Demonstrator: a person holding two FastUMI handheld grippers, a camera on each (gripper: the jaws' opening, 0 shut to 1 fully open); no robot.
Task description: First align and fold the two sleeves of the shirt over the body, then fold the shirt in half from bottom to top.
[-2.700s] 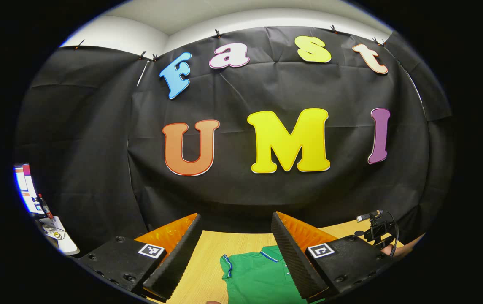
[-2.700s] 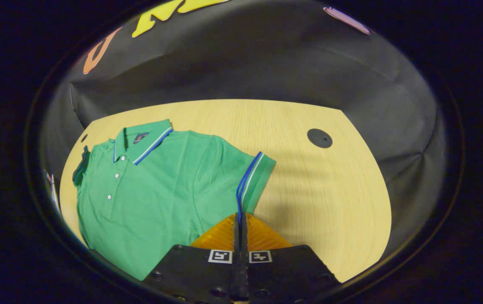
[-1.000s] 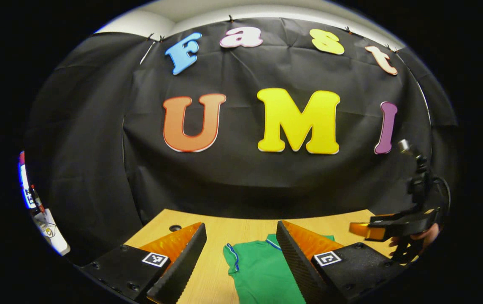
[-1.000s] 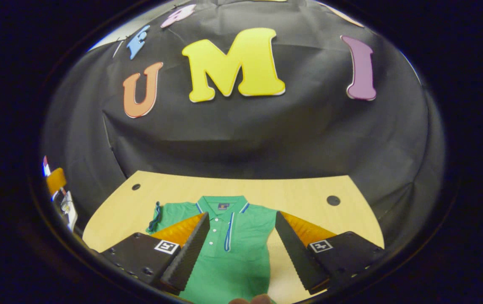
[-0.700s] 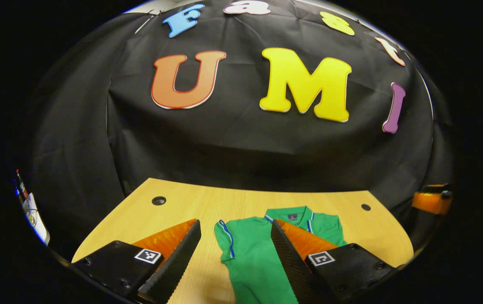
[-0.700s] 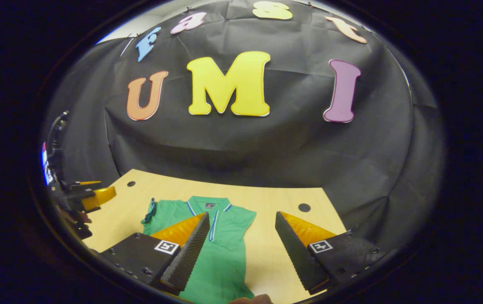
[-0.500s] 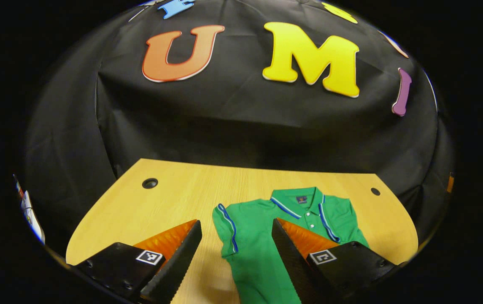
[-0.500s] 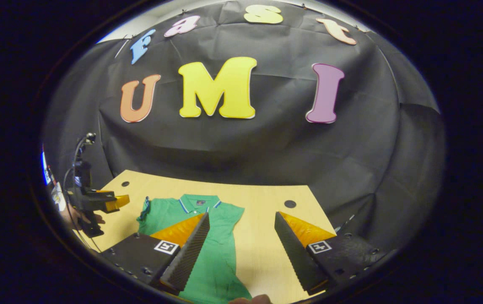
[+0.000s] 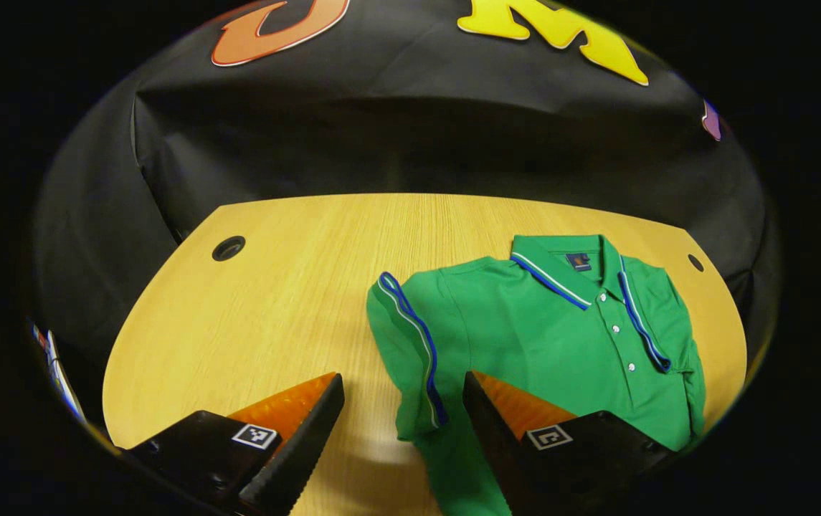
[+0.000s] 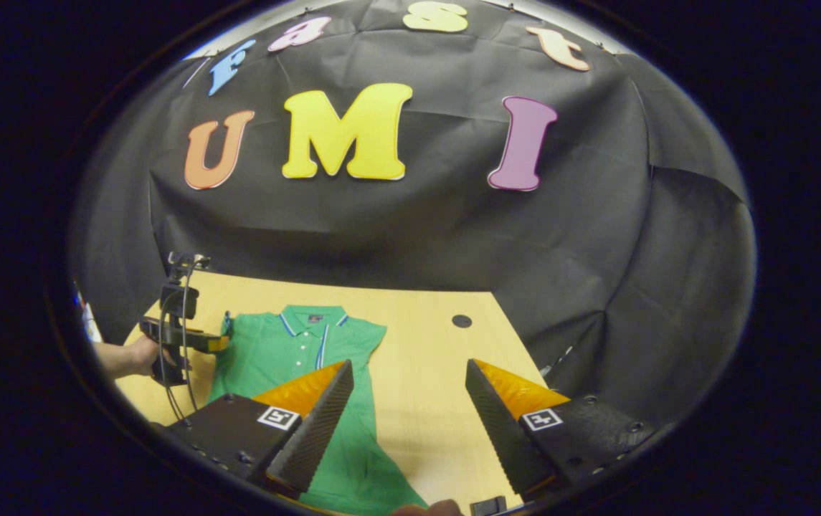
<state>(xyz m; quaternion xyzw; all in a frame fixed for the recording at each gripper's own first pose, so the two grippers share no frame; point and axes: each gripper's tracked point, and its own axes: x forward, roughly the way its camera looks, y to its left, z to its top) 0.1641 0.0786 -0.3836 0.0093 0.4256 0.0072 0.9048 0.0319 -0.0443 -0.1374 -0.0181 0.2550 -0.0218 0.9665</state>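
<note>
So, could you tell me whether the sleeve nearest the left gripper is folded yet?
Not folded: the sleeve lies spread outward on the table, beside the shirt body.

The green knit-cloth polo shirt (image 9: 546,337) looks soft and matt, with small glossy white buttons (image 9: 616,329). The pale wood-grain table (image 9: 274,308) is smooth with a slight sheen. The left gripper (image 9: 403,437) has ridged, rough-looking finger faces and matt dark housings, as does the right gripper (image 10: 410,423).
</note>
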